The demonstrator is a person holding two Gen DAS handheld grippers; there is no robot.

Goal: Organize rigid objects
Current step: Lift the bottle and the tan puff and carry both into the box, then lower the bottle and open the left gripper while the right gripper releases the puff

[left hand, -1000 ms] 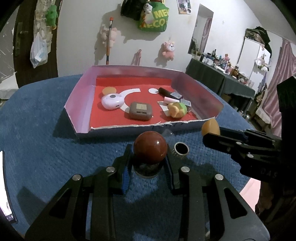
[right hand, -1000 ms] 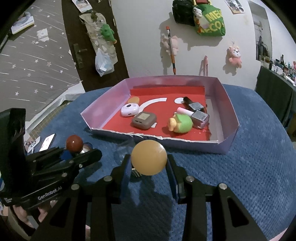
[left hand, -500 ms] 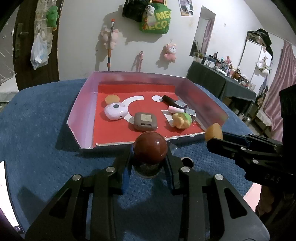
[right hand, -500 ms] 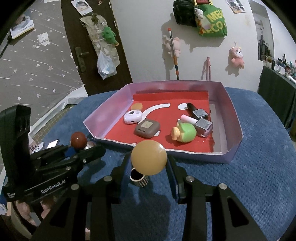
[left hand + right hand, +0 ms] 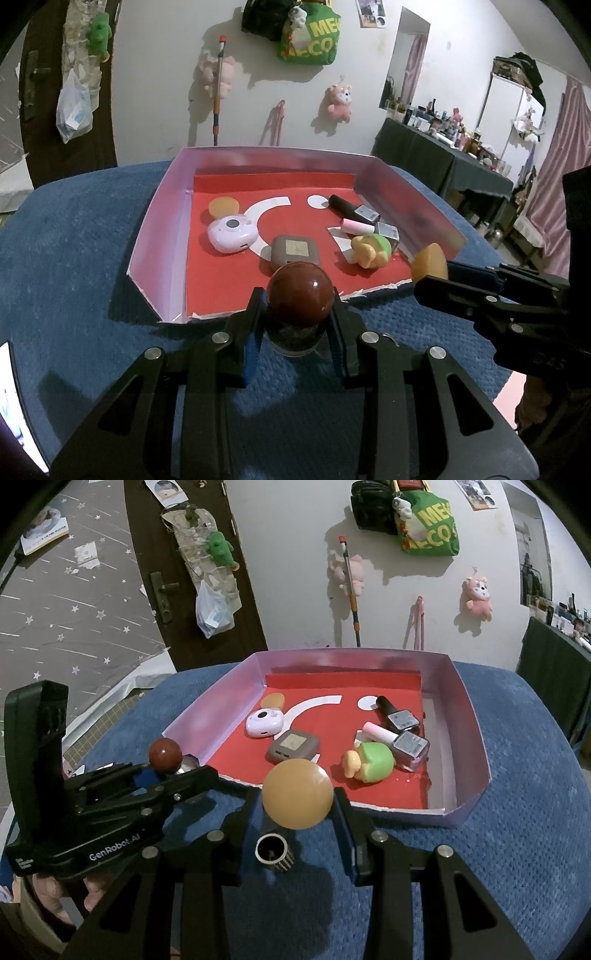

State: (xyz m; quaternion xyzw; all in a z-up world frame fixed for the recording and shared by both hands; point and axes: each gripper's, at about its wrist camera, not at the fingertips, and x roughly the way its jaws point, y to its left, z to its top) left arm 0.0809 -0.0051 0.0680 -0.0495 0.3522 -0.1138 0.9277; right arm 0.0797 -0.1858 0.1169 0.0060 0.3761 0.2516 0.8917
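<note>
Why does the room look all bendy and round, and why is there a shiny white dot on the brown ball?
Left wrist view: a fisheye lens bows the walls and darkens the corners; the dot on the brown ball is lamp glare. Right wrist view: same bending; the tan ball looks duller, and the grippers cast dark shadows on the blue cloth. Both views are sharp, not blurred.
</note>
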